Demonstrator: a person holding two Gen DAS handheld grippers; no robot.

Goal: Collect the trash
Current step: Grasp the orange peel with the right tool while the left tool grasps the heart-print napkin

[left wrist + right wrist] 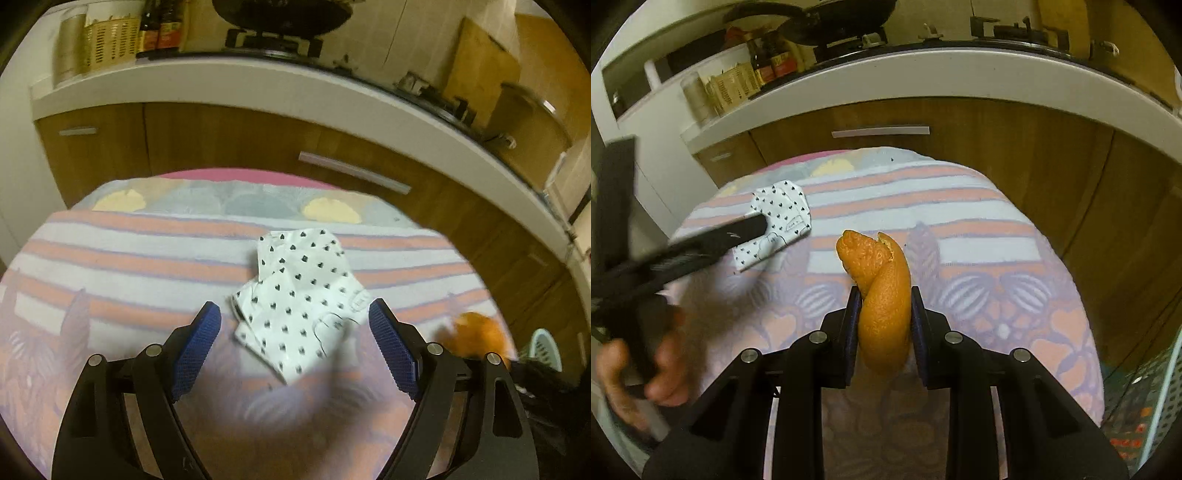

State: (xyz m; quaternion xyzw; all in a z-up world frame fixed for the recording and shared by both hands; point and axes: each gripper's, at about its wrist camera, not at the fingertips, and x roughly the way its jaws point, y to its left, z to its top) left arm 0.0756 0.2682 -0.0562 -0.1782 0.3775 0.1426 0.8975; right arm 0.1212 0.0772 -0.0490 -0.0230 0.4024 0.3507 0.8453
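A crumpled white paper with small black hearts [299,299] lies on the striped, patterned cloth of the table [129,258]. My left gripper [295,321] is open, its blue pads either side of the paper's near end, just above it. The paper also shows in the right wrist view [783,206], partly under the left gripper's black arm [701,240]. My right gripper [882,299] is shut on a curled orange peel [882,288] and holds it above the cloth. The peel shows blurred at the right of the left wrist view [476,332].
Wooden cabinet doors with metal handles [354,171] stand behind the table under a white counter [258,79] with bottles and a basket. A pale mesh basket [1148,406] stands low at the right, also seen in the left wrist view [545,349].
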